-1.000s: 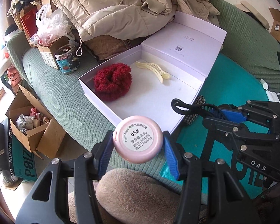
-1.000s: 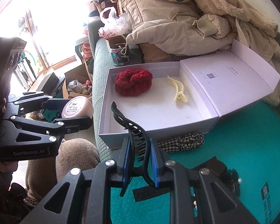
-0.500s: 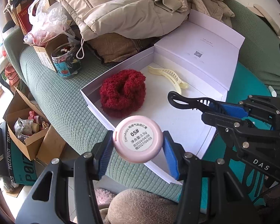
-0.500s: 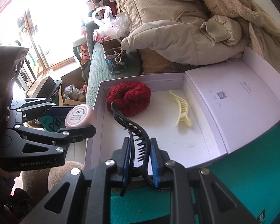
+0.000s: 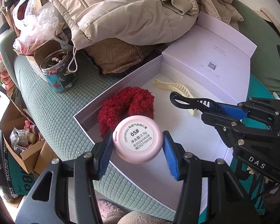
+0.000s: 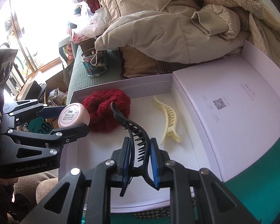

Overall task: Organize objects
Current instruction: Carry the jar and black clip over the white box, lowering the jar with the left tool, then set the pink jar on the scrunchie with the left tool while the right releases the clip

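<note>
left claw (image 5: 138,145) is clamped on the pink round cosmetic compact (image 5: 138,139), label side facing the camera, blue pads on its 9 and 3 o'clock edges; right claw (image 6: 140,158) is pinched narrow on the black hair claw clip (image 6: 135,136), teeth visible between the pads. Both loads hang over the open white gift box (image 5: 188,160), which sits on the green sofa (image 5: 52,100) with its lid folded back toward 1 o'clock. Key relation for the drop: in the left wrist view the compact sits over the box's near-left corner, with the red fluffy scrunchie (image 5: 127,106) directly beyond it at 12 o'clock, looks almost touching, so bare floor lies toward 3 o'clock of the compact. Black clip's long axis runs straight out along the right claw's fingers, tip pointing at 11 o'clock toward the scrunchie (image 6: 106,110); the cream hair clip (image 6: 168,119) lies at 1 o'clock of it, long axis roughly parallel, well apart. Free box floor lies under and just ahead of the right claw, between scrunchie and cream clip. My read: right claw is nearer the middle of the box, left is at the edge. Risk: the compact could land on the box wall or the scrunchie and roll
</note>
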A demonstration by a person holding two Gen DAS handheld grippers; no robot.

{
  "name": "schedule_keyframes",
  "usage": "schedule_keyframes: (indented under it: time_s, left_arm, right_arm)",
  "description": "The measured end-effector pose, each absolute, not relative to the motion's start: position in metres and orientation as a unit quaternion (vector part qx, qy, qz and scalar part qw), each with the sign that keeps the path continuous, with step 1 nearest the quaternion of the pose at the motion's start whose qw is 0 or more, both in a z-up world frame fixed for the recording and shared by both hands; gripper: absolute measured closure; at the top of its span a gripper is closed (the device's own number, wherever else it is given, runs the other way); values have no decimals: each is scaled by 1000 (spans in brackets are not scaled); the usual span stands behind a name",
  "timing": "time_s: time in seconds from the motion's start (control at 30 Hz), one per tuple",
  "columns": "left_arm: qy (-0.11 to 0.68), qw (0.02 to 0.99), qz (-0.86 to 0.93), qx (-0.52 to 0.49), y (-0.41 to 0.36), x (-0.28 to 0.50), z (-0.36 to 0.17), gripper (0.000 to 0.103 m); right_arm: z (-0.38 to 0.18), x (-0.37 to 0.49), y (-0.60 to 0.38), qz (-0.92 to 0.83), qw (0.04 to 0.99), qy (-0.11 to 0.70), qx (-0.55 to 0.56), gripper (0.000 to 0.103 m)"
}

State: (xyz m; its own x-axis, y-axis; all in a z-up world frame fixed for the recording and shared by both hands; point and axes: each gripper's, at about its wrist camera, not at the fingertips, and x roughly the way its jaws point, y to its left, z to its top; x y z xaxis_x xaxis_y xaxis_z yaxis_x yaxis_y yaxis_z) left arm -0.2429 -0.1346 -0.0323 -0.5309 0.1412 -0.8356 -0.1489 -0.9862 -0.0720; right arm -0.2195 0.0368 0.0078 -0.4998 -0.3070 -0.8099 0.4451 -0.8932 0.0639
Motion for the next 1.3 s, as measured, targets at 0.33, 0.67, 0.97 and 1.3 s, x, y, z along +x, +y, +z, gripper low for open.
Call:
schedule_keyframes:
  time_s: [0.33,0.67,0.97,1.3]
  left_arm:
    - [-3,90,878,-471,-142,-275,-40,53]
    - [-8,102,877,-469,-146,-301,-47,53]
    - [-8,95,874,-477,-145,-315,-62,53]
    - [-9,83,868,-489,-143,-316,-68,46]
  right_arm:
    - [-5,-260,29,-860,201,66,465,83]
    - [-21,-292,20,-851,195,64,483,83]
    - [-42,-308,15,-838,188,64,509,83]
    - [-51,-316,11,-822,169,82,538,83]
